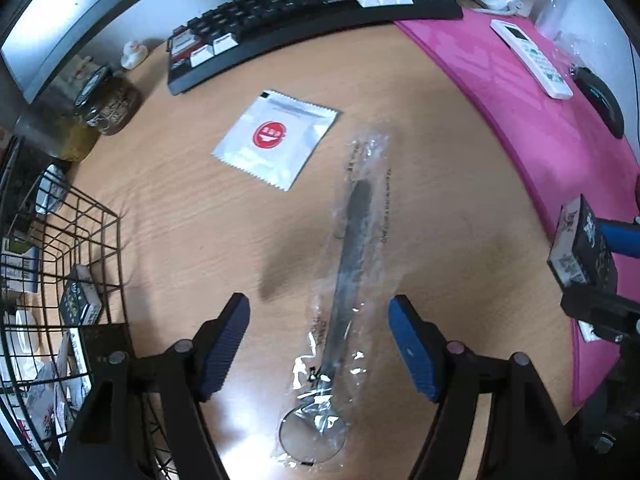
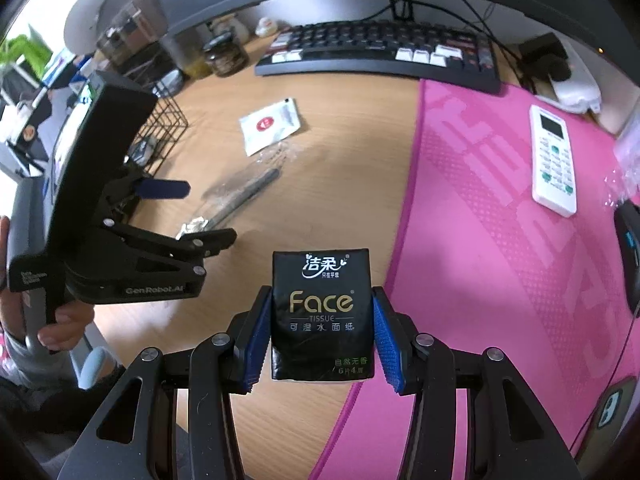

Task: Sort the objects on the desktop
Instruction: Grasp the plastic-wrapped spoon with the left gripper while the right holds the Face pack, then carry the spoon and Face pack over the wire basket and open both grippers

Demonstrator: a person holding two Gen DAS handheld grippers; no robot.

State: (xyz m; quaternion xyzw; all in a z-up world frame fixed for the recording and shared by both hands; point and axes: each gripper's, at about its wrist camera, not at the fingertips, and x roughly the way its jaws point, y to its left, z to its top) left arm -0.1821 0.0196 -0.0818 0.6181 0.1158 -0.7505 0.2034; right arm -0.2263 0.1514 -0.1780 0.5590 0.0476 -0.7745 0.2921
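Through the right wrist view I see the right gripper (image 2: pixel 322 334) with its fingers (image 2: pixel 255 344) clamped on both sides of a black tissue pack (image 2: pixel 322 316), printed "Face TISSUE". The pack is held upright, clear of the desk (image 2: pixel 340 160), over the border where bare wood meets the pink desk mat (image 2: pixel 500 208).

Through the left wrist view I see the left gripper (image 1: pixel 320 344) pointing steeply down at the desk, fingers (image 1: pixel 224 348) spread wide and holding nothing. A spoon in a clear plastic wrapper (image 1: pixel 348 272) lies flat on the wood between them; neither pad touches it. Its bowl is at 6 o'clock of the view and its handle runs toward 12 o'clock.

A white sachet with a red round mark (image 1: pixel 276 138) lies flat at 11 o'clock of the spoon handle, just apart from the wrapper.

A black wire basket (image 1: pixel 80 248) stands at 9 o'clock of the left gripper; it holds small packets and boxes that I cannot identify.

A black keyboard (image 1: pixel 312 12) lies at 12 o'clock along the far desk edge. A white remote control (image 2: pixel 554 160) lies on the pink desk mat at 2 o'clock of the right wrist view, and a black mouse (image 2: pixel 628 256) sits at 3 o'clock.
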